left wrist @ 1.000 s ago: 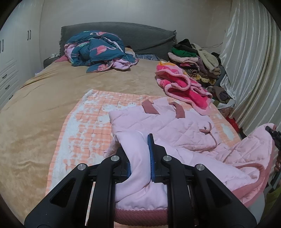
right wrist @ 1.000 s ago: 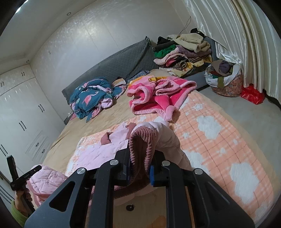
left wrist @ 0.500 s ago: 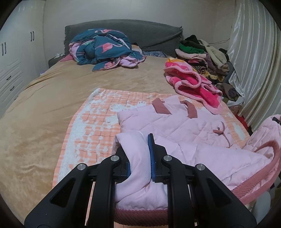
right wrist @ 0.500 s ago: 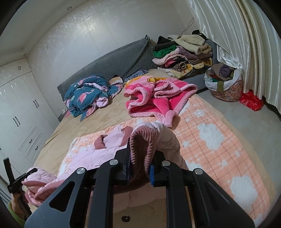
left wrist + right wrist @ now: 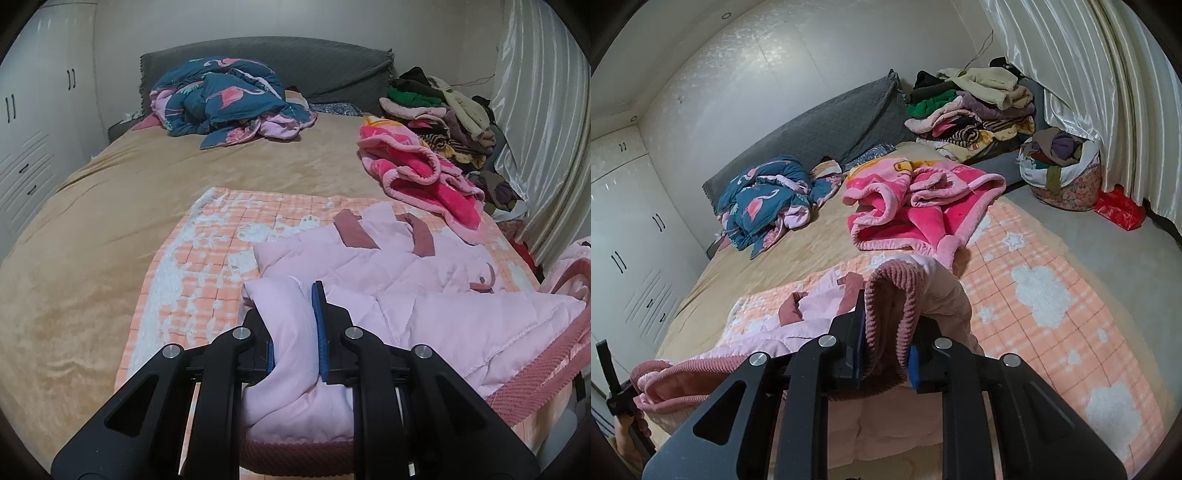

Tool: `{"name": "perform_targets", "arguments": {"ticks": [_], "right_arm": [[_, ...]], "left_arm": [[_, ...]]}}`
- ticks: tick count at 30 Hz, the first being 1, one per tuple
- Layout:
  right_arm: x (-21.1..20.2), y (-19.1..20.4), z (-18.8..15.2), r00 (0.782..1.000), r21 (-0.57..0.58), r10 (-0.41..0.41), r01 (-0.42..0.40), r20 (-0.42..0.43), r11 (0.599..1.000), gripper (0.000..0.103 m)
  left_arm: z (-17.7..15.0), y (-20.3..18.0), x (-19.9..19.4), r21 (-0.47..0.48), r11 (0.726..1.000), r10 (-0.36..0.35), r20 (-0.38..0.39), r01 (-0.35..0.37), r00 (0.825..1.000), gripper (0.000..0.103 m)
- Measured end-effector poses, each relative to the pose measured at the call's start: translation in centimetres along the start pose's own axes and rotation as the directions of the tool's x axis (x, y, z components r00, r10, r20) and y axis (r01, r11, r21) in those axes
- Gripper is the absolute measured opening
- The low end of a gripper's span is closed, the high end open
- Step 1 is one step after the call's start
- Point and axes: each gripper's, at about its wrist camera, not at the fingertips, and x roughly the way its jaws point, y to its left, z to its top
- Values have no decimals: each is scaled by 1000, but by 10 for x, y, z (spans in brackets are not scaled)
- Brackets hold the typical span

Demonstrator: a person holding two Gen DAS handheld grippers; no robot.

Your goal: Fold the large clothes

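Note:
A pale pink quilted jacket [image 5: 388, 273] with a dusty-rose ribbed hem lies partly on an orange checked blanket [image 5: 207, 258] on the bed. My left gripper [image 5: 291, 314] is shut on a fold of the jacket's pale pink fabric at its near left corner. My right gripper [image 5: 886, 325] is shut on the ribbed hem [image 5: 894, 295] at the jacket's other near corner. Both hold the near edge lifted above the bed; the hem [image 5: 535, 373] stretches between them. The far part with two rose cuffs [image 5: 352, 229] lies flat.
A bright pink fleece blanket [image 5: 916, 206] lies bunched just beyond the jacket. A blue flamingo quilt [image 5: 225, 99] lies by the grey headboard. A stack of clothes [image 5: 971, 107] and a full laundry basket [image 5: 1063, 166] stand by the curtain. White wardrobes [image 5: 33, 122] stand on the left.
Both grippers have moved forward over the bed with the jacket's near edge, which now stretches flatter and wider between them.

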Motion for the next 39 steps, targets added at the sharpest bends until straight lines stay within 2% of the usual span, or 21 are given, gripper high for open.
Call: {"name": "perform_targets", "arguments": {"ticks": [12, 23, 27, 28, 29, 31, 34, 39], "right_arm": [[28, -5, 9, 999, 12, 20, -20, -29, 1000, 22], [44, -7, 15, 996, 17, 80, -80, -34, 997, 30], [50, -13, 15, 991, 52, 134, -133, -22, 990, 34], [52, -15, 15, 988, 63, 151, -149, -21, 987, 43], [53, -17, 16, 984, 76, 180, -178, -20, 981, 69], [51, -16, 16, 975, 96, 221, -221, 12, 971, 87], [52, -4, 13, 977, 41, 211, -211, 14, 977, 89], [70, 31, -19, 988, -149, 139, -147, -62, 978, 91]], "left_arm": [[6, 0, 27, 8, 1000, 21, -14, -21, 1000, 10], [10, 2, 45, 4, 1000, 19, -34, -19, 999, 10], [11, 1, 54, 6, 1000, 19, -38, -19, 999, 10], [11, 1, 57, 5, 1000, 18, -41, -18, 999, 10], [12, 0, 59, 6, 1000, 15, -43, -15, 999, 11], [13, 0, 64, 7, 1000, 10, -44, -9, 999, 11], [15, -2, 70, 6, 1000, 2, -46, -2, 999, 12], [16, -1, 76, -10, 1000, -8, -44, 8, 999, 15]]}}
